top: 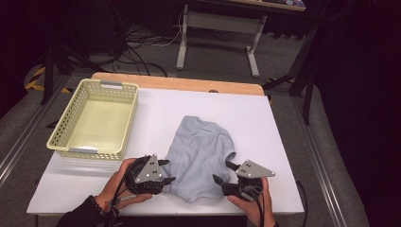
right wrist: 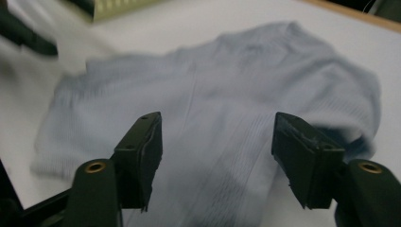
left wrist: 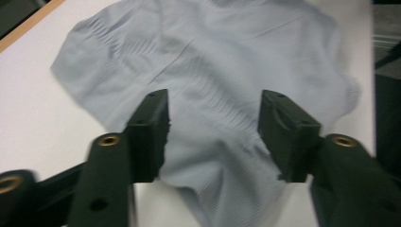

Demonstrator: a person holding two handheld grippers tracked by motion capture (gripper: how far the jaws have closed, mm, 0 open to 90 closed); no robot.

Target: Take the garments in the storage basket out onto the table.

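Note:
A light blue-grey ribbed shirt (top: 201, 156) lies rumpled on the white table (top: 156, 101), towards the near edge. My left gripper (top: 169, 170) sits at the shirt's near left edge, jaws open and pointing right. In the left gripper view the shirt (left wrist: 213, 56) spreads beyond the left gripper (left wrist: 213, 137), cloth lying below the gap, pads apart from it. My right gripper (top: 221, 171) rests at the shirt's near right, jaws open and pointing left. In the right gripper view the shirt (right wrist: 265, 71) lies under the right gripper (right wrist: 215, 151), nothing pinched.
A pale yellow perforated basket (top: 56, 135) stands at the table's back left; its corner (right wrist: 123, 7) appears in the right gripper view. The table's wooden far edge (top: 189, 84) borders a floor with cables and desk legs. Bare table lies right of the shirt.

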